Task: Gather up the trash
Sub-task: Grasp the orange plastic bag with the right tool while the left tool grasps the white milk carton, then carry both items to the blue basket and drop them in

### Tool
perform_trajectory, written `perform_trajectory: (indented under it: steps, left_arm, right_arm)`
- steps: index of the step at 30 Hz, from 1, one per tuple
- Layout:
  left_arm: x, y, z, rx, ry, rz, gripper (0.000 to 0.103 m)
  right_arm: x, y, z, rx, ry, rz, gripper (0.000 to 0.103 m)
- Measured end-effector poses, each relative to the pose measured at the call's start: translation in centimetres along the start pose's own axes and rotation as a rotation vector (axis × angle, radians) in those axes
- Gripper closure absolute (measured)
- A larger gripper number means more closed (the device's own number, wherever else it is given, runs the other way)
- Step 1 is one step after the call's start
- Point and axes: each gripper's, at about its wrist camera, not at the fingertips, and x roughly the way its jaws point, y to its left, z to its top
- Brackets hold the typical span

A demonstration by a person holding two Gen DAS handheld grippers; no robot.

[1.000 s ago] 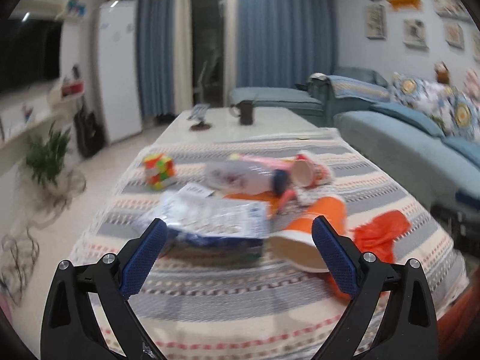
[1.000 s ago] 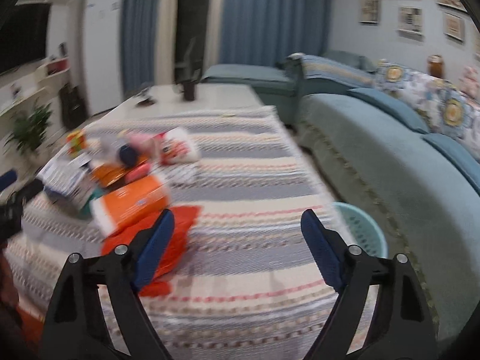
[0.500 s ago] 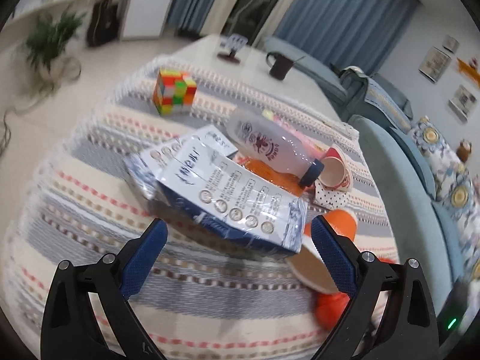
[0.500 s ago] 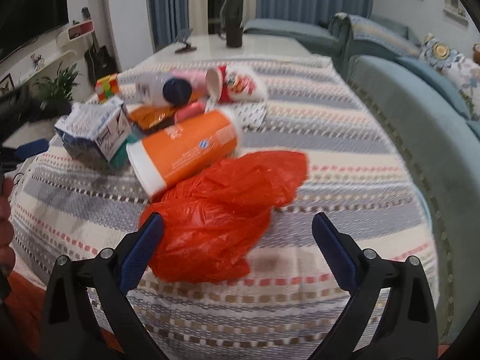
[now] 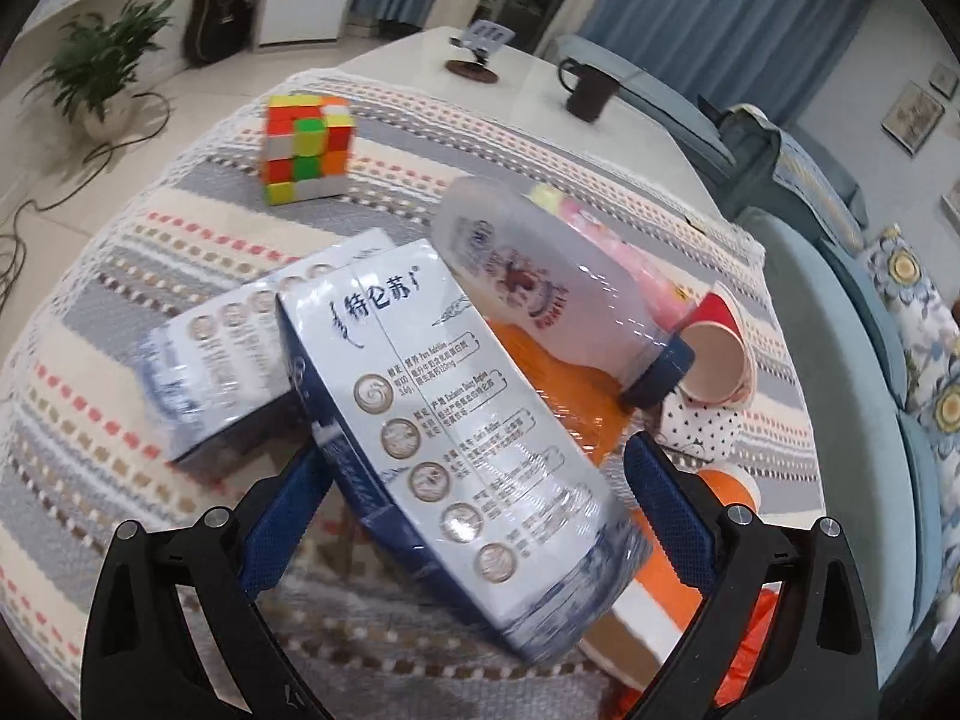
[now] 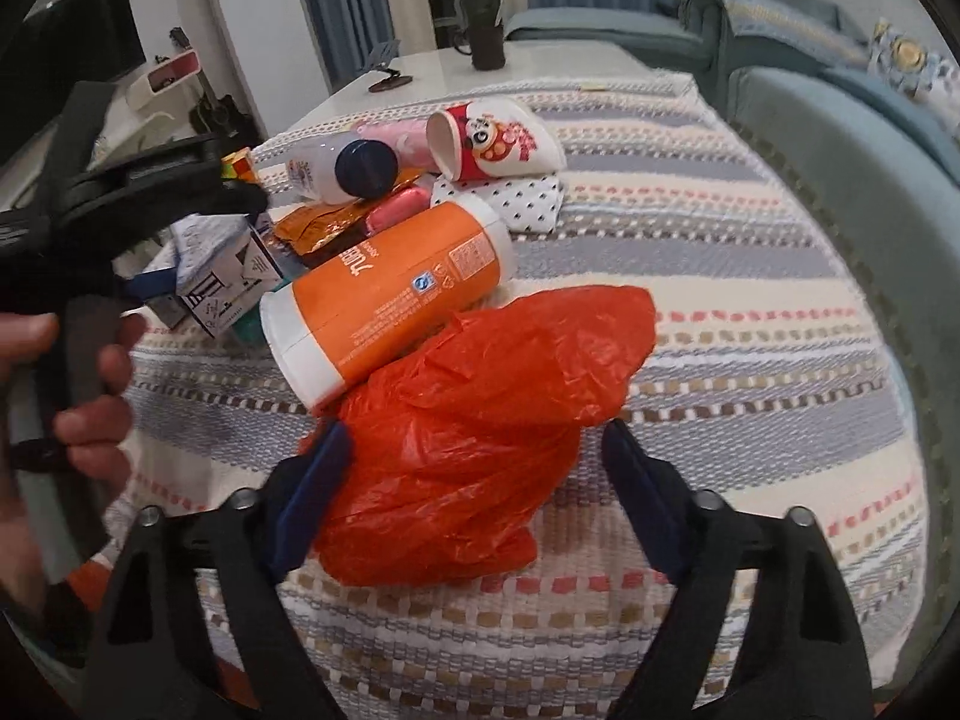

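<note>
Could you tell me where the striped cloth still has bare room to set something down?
The cloth is bare on the sofa side, right of the red bag and the orange tub. More bare cloth lies between the cube and the milk cartons. The middle is crowded: cartons, bottle, cups, tub and bag touch or overlap.

Left tool (image 5: 474,504) gapes; right tool (image 6: 474,480) is closing.

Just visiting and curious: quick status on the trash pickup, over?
Left gripper open, straddling milk carton. Right gripper closing around red plastic bag, not yet pinched. Orange canister lies on bag's far edge.
</note>
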Motion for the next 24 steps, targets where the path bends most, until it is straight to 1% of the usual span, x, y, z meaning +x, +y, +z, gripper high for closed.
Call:
perform_trajectory:
  steps: [1,3,4,5,6,9,11,12,14,18,24]
  left_arm:
    - [0.2,-0.4,0.0,0.014,0.001,-0.004,0.010]
    - [0.3,-1.4,-0.1,0.067,-0.003,0.014,0.014]
    - [0.4,-1.8,-0.3,0.096,0.000,0.027,0.020]
    - [0.5,-2.2,-0.6,0.121,0.003,0.028,0.024]
    - [0.5,-2.4,-0.8,0.134,0.001,0.027,0.025]
    - [-0.1,-2.8,-1.4,0.176,-0.021,0.016,0.030]
    - [-0.7,-2.8,-1.8,0.195,-0.040,0.014,0.035]
    - [-1.3,-2.8,-2.0,0.201,-0.054,-0.005,0.036]
    - [-2.0,-3.1,-2.3,0.220,-0.071,-0.035,0.038]
    - [-3.7,-4.3,-3.0,0.284,-0.120,-0.070,0.038]
    - [-6.3,-7.2,-3.9,0.350,-0.190,-0.190,0.038]
  right_arm:
    - [0.0,-0.1,0.0,0.004,0.010,0.035,0.039]
    - [-0.2,-0.1,0.1,0.002,0.013,0.063,0.047]
    - [-0.4,-0.2,0.1,-0.004,0.008,0.069,0.051]
    - [-0.5,-0.1,0.1,-0.005,0.006,0.075,0.054]
    - [-0.7,-0.2,0.1,-0.003,0.005,0.086,0.059]
    - [-1.1,-0.8,0.0,0.013,0.007,0.118,0.065]
    - [-1.5,-1.2,0.0,0.021,-0.001,0.131,0.069]
    - [-1.8,-1.3,0.1,0.019,-0.012,0.131,0.071]
    - [-2.6,-1.4,0.1,0.012,-0.042,0.124,0.072]
    - [-4.2,-2.0,0.5,-0.006,-0.111,0.087,0.073]
    - [-6.4,-3.6,1.0,-0.001,-0.189,0.004,0.074]
